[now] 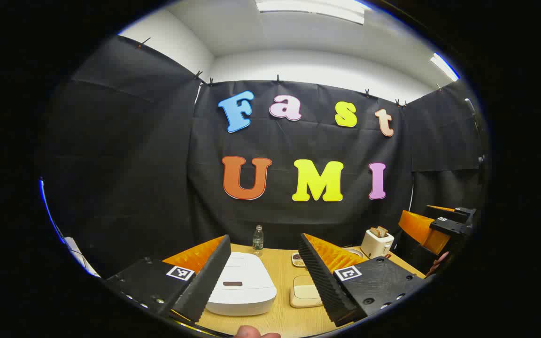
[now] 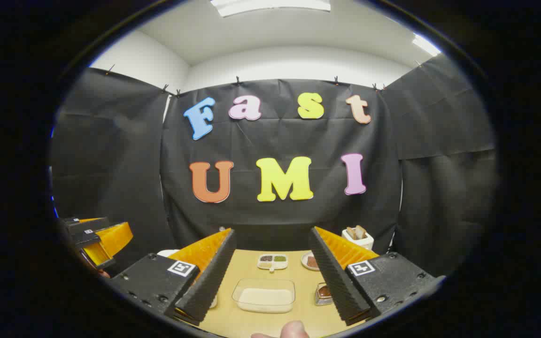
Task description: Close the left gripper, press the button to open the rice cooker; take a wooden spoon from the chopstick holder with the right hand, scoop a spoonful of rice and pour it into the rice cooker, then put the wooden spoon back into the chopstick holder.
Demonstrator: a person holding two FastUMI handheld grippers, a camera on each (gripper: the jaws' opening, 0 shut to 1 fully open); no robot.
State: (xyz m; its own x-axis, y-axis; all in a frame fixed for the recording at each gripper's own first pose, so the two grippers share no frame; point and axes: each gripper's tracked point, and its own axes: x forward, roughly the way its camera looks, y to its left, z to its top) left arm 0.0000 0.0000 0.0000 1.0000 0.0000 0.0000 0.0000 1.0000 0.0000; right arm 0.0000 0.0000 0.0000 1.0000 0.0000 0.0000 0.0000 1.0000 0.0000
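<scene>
- While both grippers hang above the wooden table, the left gripper shows at the bottom centre of the left gripper view with its two fingers spread wide apart, released and grasping nothing.
- Between those fingers, low in the frame, sits the white rice cooker, lid down; a dark oblong button marks the front of its lid.
- Behind the cooker, at the far table edge, stands a clear water bottle, upright.
- Right of the cooker lies a pale square-edged object, partly hidden by the right-hand finger; its kind cannot be told.
- A small white toaster holding bread stands at the lower right, near the booth wall.
- At the far right edge of the same view, the right gripper appears farther off.
- In the right gripper view, the right gripper's fingers frame the bottom centre, likewise parted and empty.
- Between them rests a clear rectangular container of rice, low centre.
- Beyond it lies a small divided dish with dark and green contents; to its right a round plate, and a small jar beside the right-hand finger.
- A fingertip intrudes at the bottom edge.
- Where the chopstick holder and wooden spoon stand cannot be told.
</scene>
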